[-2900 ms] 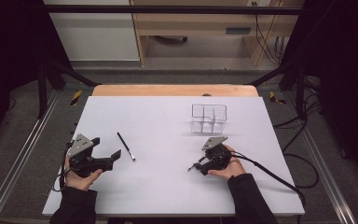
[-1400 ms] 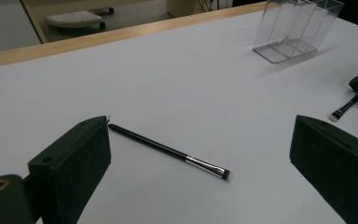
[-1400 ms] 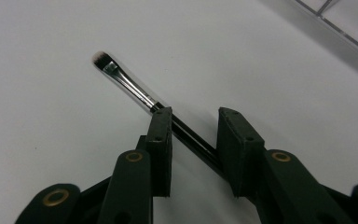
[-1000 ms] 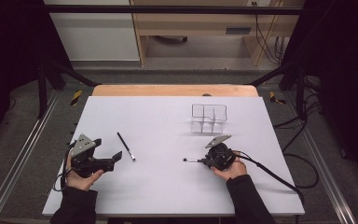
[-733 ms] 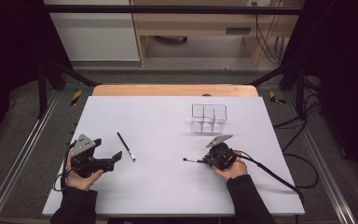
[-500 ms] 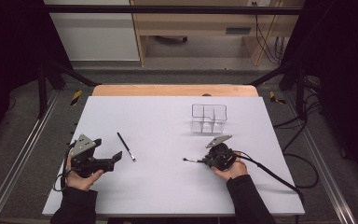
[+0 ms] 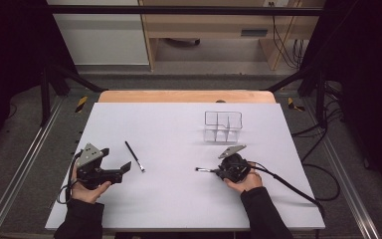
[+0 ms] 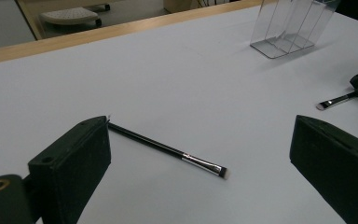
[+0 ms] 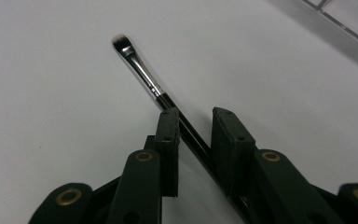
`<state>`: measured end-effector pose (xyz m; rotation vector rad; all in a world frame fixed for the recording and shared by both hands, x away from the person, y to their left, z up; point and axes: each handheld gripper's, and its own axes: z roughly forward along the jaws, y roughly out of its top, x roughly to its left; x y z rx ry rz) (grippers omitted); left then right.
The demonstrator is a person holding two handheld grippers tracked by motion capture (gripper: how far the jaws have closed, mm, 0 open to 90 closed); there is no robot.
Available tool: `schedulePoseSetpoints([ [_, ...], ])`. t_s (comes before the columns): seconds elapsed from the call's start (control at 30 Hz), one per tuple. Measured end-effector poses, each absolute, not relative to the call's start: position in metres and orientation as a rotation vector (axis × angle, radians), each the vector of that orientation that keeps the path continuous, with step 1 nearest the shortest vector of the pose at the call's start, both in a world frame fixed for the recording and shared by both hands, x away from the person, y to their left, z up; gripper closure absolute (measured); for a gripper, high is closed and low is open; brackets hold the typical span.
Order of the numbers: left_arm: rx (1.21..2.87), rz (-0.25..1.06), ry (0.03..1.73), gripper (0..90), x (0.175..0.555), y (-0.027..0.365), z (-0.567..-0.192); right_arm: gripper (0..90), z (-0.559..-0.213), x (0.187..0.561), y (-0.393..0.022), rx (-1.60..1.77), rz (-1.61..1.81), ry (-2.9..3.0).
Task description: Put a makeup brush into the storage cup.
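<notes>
The right gripper (image 9: 193,126) had its jaws drawn in around the handle of a small makeup brush (image 9: 142,70), and they had just been opening a little, so a gap showed beside the handle and the hold looked loose. To do this step well, it needed to press firmly on the handle before lifting toward the clear organizer (image 7: 223,126) beyond it. The left gripper (image 8: 200,158) stood wide open and empty, with a second brush (image 8: 168,149) lying on the tabletop (image 7: 179,199) just ahead of its jaws.
</notes>
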<state>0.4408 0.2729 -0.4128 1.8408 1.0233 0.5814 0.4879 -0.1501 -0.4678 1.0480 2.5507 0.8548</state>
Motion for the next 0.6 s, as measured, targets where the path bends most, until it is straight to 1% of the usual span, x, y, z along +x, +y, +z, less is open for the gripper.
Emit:
schedulePoseSetpoints([
  [0.6, 1.831, 0.579, 1.026, 4.3, 0.4402, 0.274, -0.412, 81.0, -0.4654, 0.4794, -0.1485, 1.099, 0.847, 2.555],
])
